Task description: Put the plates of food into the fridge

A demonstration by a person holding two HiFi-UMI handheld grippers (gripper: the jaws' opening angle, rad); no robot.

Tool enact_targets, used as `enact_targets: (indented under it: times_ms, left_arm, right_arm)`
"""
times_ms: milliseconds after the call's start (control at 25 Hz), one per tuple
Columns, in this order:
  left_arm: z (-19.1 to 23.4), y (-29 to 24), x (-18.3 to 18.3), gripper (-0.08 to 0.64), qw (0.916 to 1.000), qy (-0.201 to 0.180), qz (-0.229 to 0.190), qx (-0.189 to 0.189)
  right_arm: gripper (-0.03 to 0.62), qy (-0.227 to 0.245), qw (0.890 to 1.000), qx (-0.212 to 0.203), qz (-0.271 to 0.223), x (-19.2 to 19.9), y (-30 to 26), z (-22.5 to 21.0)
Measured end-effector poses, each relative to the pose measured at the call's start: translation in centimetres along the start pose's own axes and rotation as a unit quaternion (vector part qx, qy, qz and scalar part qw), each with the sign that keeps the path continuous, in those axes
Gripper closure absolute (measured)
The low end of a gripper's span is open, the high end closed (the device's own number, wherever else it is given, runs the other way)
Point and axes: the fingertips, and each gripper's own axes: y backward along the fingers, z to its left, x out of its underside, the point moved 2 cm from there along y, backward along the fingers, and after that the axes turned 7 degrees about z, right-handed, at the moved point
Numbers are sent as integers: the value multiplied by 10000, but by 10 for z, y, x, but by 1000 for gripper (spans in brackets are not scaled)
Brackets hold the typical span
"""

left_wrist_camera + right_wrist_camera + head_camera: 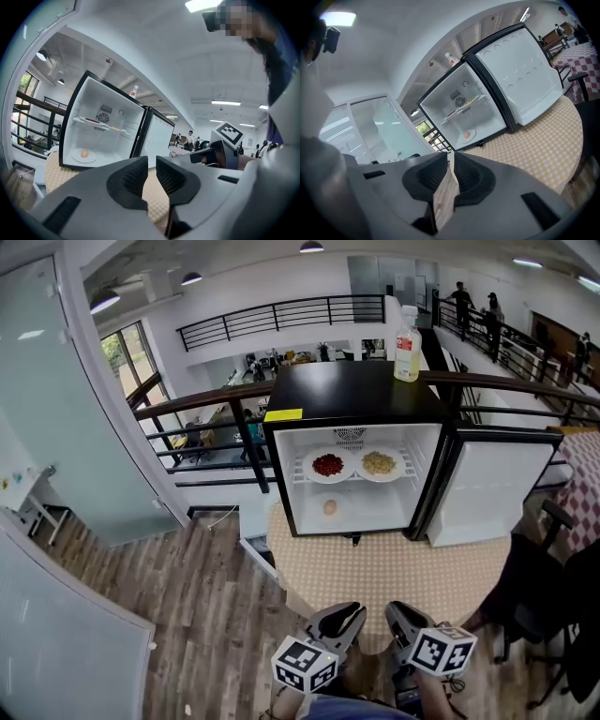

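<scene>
A black mini fridge (356, 395) stands on a round table with a beige checked cloth (394, 568), its door (487, 488) swung open to the right. On its shelf sit a plate of red food (327, 465) and a plate of yellow food (380, 463). A small plate with a round tan item (330, 507) lies on the fridge floor, also seen as the plate (84, 154) and the plate (466, 135). My left gripper (342, 620) (151, 176) and right gripper (403, 620) (451, 171) hover side by side at the table's near edge, far from the fridge, both shut and holding nothing.
A bottle (407, 345) stands on the fridge top. A dark chair (548, 531) is at the table's right, with a red-checked table (576, 61) beyond. A railing (197, 404) runs behind the fridge. A glass partition (66, 399) and wood floor (206, 606) lie to the left.
</scene>
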Motion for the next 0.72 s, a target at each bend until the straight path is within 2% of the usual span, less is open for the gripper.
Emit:
enact_targets:
  times_ms: [160,280,440,720]
  left_arm:
    - [-33,19,20,497,9999,70,62,-114]
    - [-50,35,27,497,9997,35,97,-222]
    - [-62,59,33,497,9985,-30,62,-536]
    - [-75,85,41,497,9973,-87,77,-720]
  right_arm:
    - [535,234,9997,35,67,20,26,2]
    - [538,213,9996,-132,134,33,38,12]
    - [538,198,9986,-448,186,48,46,26]
    - [538,339,9982,-486,132,62,64,37]
